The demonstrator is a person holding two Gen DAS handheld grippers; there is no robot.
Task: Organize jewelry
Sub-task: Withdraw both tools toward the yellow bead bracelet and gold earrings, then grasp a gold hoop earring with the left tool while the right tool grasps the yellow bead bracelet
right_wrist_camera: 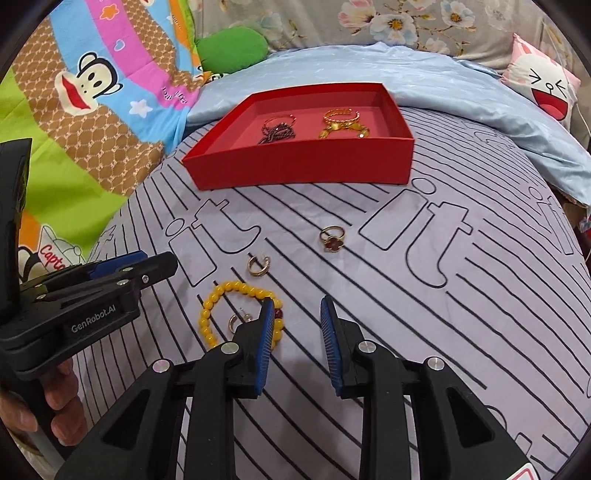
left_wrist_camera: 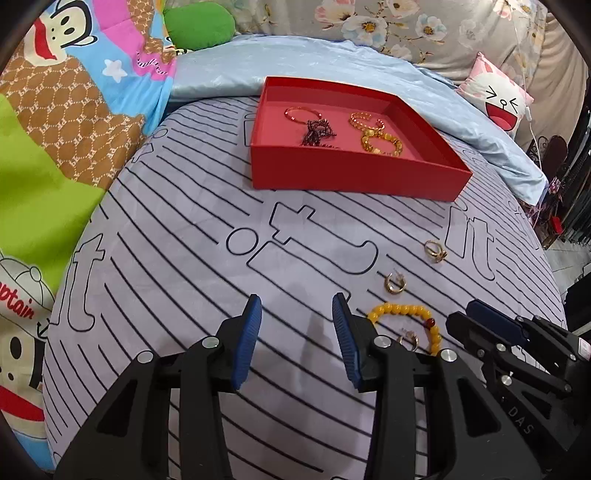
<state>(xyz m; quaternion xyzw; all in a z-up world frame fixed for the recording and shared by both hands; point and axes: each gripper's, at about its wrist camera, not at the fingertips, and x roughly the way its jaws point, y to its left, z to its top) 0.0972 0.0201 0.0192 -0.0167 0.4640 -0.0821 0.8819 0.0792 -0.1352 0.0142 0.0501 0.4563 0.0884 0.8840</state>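
A red box [left_wrist_camera: 354, 173] [right_wrist_camera: 303, 162] stands on the striped bedsheet and holds a dark beaded bracelet [left_wrist_camera: 317, 131] [right_wrist_camera: 277, 130] and amber and gold bracelets [left_wrist_camera: 376, 134] [right_wrist_camera: 341, 122]. On the sheet lie a yellow bead bracelet [left_wrist_camera: 406, 314] [right_wrist_camera: 221, 314], a gold ring [left_wrist_camera: 435, 251] [right_wrist_camera: 332, 236], a hoop earring [left_wrist_camera: 393, 283] [right_wrist_camera: 258, 265] and a second earring [left_wrist_camera: 408, 339] [right_wrist_camera: 236, 321] inside the bracelet loop. My left gripper [left_wrist_camera: 295, 317] is open and empty, left of the yellow bracelet. My right gripper [right_wrist_camera: 297, 314] is open and empty, its left finger over the bracelet's right edge.
A cartoon monkey blanket [left_wrist_camera: 66, 110] [right_wrist_camera: 92, 110] lies to the left. A light blue quilt [left_wrist_camera: 369, 66] [right_wrist_camera: 443, 81] and a rabbit-face cushion [left_wrist_camera: 498, 103] [right_wrist_camera: 546, 88] lie behind the box. A green plush [left_wrist_camera: 199, 26] [right_wrist_camera: 232, 50] sits at the back.
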